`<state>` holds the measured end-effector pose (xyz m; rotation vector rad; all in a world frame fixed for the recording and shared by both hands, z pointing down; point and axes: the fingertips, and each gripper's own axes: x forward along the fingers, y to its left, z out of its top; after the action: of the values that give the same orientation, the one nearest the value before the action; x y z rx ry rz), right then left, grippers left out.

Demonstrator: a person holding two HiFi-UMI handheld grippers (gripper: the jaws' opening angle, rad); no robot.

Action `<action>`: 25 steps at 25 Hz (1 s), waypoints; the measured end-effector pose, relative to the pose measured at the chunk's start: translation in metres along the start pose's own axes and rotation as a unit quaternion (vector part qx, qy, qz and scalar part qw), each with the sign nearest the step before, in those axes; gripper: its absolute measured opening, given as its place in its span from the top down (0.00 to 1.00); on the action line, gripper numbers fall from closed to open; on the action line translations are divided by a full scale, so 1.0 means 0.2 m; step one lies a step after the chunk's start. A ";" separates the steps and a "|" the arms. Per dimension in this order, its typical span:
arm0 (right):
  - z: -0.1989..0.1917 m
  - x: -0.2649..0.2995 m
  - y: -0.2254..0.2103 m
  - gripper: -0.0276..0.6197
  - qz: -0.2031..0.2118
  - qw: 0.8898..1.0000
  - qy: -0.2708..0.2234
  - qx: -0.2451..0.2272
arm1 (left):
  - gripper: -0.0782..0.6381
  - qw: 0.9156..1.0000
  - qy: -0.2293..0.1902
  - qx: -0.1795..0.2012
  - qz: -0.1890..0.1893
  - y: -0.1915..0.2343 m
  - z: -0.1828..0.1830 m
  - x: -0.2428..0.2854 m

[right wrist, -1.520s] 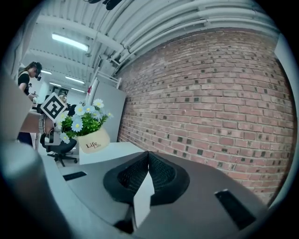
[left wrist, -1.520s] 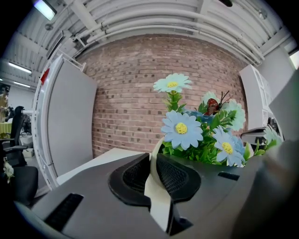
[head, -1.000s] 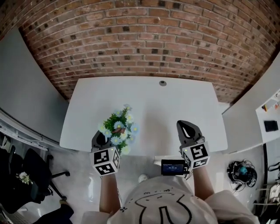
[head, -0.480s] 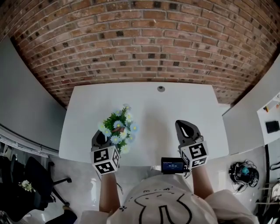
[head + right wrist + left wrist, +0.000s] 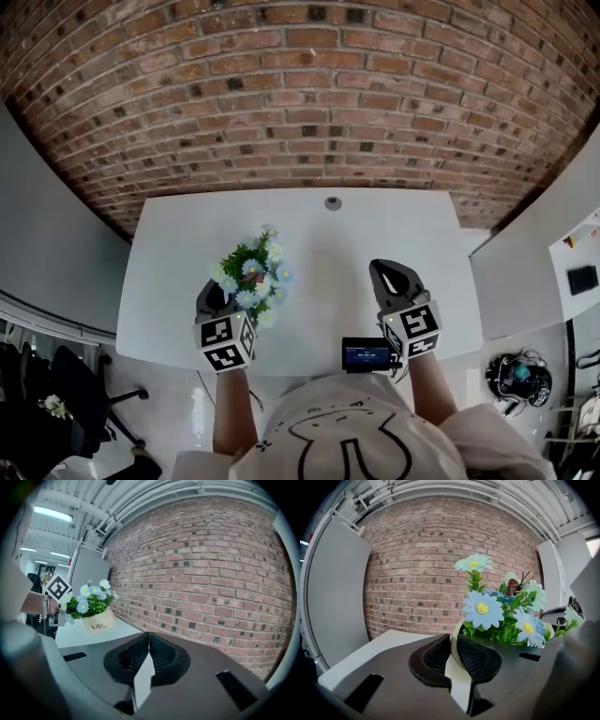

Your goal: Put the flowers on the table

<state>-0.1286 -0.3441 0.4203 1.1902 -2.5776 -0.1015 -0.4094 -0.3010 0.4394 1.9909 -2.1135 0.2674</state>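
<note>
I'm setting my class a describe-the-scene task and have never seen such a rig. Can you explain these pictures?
There is no robot: a person holds a two-jaw gripper in each hand. The head view looks down from a camera on their head at a white table by a brick wall. The two gripper views come from cameras riding on the grippers. The left gripper is clamped on the rim of a cream pot of blue flowers, above the table's near part; whether it rests there is unclear. The right gripper is shut and empty.

Flowers point(image 5: 253, 272) over table point(image 5: 375, 225), near-left; right hand-held gripper point(image 5: 392, 274) right of them; brick wall point(image 5: 300, 94) behind table.
</note>
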 end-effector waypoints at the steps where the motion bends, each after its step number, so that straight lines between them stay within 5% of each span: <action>1: -0.01 0.01 -0.01 0.93 0.003 1.000 0.001 -0.001 | 0.82 1.000 0.002 0.000 0.001 -0.01 0.00 0.02; 17: -0.16 0.16 -0.20 0.93 -0.015 0.999 0.024 0.046 | 0.81 0.998 0.055 0.017 -0.018 -0.06 -0.10 0.31; 25: -0.24 0.28 -0.26 0.93 -0.026 0.997 0.058 0.034 | 0.81 0.995 0.093 0.019 -0.042 -0.05 -0.18 0.49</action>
<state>-0.1111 -0.4182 0.4696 1.2480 -2.4683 0.0428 -0.4029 -0.3842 0.5018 1.9854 -1.9186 0.4634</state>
